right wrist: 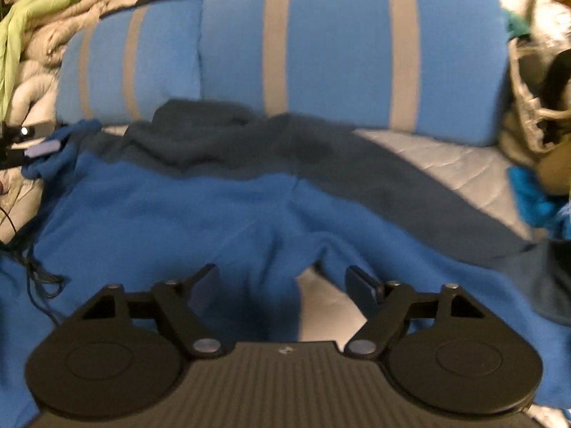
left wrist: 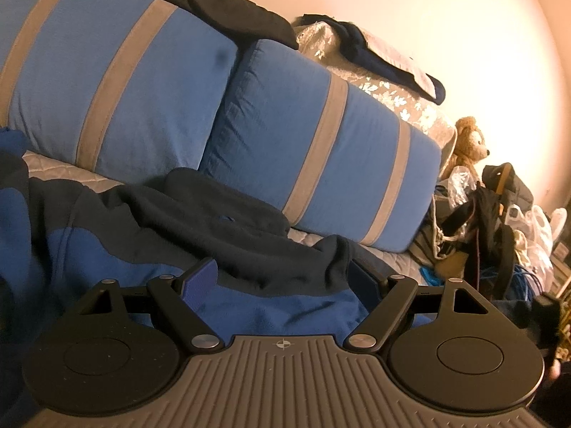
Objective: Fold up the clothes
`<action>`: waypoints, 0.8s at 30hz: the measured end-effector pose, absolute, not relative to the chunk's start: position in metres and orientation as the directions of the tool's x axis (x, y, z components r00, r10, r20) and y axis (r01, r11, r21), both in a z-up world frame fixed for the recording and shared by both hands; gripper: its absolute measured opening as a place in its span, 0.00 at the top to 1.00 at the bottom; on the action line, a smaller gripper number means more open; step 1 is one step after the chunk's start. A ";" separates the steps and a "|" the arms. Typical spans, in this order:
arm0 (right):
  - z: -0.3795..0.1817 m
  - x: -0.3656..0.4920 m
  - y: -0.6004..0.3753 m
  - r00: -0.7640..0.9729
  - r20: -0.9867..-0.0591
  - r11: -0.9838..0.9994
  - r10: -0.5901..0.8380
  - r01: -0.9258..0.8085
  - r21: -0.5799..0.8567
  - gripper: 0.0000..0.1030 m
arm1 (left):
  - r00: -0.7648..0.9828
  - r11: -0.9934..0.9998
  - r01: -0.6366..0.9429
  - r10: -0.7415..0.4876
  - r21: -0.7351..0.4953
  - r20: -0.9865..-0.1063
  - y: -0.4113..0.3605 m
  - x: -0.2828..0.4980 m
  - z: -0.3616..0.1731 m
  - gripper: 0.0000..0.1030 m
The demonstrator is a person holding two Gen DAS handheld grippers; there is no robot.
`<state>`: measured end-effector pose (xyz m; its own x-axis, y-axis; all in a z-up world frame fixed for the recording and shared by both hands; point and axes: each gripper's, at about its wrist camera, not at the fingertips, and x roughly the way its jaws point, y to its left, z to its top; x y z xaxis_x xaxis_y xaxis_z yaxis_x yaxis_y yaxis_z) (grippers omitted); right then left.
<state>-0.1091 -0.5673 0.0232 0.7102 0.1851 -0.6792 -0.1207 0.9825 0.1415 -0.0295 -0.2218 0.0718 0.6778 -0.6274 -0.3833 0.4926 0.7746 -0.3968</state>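
A blue and dark grey fleece garment (right wrist: 200,207) lies spread on the quilted grey bed cover, its dark upper part toward the pillows. In the left wrist view the same garment (left wrist: 228,235) is bunched under and between the fingers. My left gripper (left wrist: 282,278) is open, low over the fabric. My right gripper (right wrist: 282,280) is open above the garment's lower middle, where a gap shows the bed cover (right wrist: 321,299). The left gripper also shows in the right wrist view (right wrist: 32,146) at the garment's far left corner; its grip there is unclear.
Two blue pillows with grey stripes (left wrist: 321,142) (right wrist: 342,46) stand against the wall behind the garment. Dark clothes (left wrist: 221,7) lie on top of them. A teddy bear (left wrist: 469,139) and a pile of bags (left wrist: 492,221) are at the right. Light clothes (right wrist: 32,35) are piled at the left.
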 end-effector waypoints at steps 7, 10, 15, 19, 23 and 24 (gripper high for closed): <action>-0.004 -0.090 -0.547 0.610 -0.758 0.973 0.231 -0.152 0.174 0.73 | 0.673 0.769 0.498 -0.634 -0.400 -0.380 -0.221 -0.029 0.072 0.22; -0.001 -0.097 -0.534 0.607 -0.756 0.969 0.244 -0.180 0.169 0.87 | 0.672 0.768 0.501 -0.636 -0.400 -0.379 -0.221 -0.029 0.072 0.22; 0.009 -0.107 -0.519 0.596 -0.764 0.964 0.248 -0.230 0.133 0.87 | 0.679 0.770 0.499 -0.632 -0.397 -0.373 -0.221 -0.031 0.072 0.22; 0.015 -0.109 -0.514 0.598 -0.776 0.971 0.200 -0.228 0.075 0.49 | 0.698 0.782 0.485 -0.616 -0.391 -0.366 -0.220 -0.033 0.074 0.22; 0.037 -0.117 -0.514 0.642 -0.749 0.975 0.163 -0.221 0.022 0.22 | 0.715 0.794 0.462 -0.597 -0.395 -0.365 -0.218 -0.032 0.078 0.22; 0.043 -0.120 -0.514 0.653 -0.741 0.975 0.156 -0.221 0.011 0.22 | 0.718 0.796 0.454 -0.593 -0.400 -0.365 -0.217 -0.032 0.080 0.22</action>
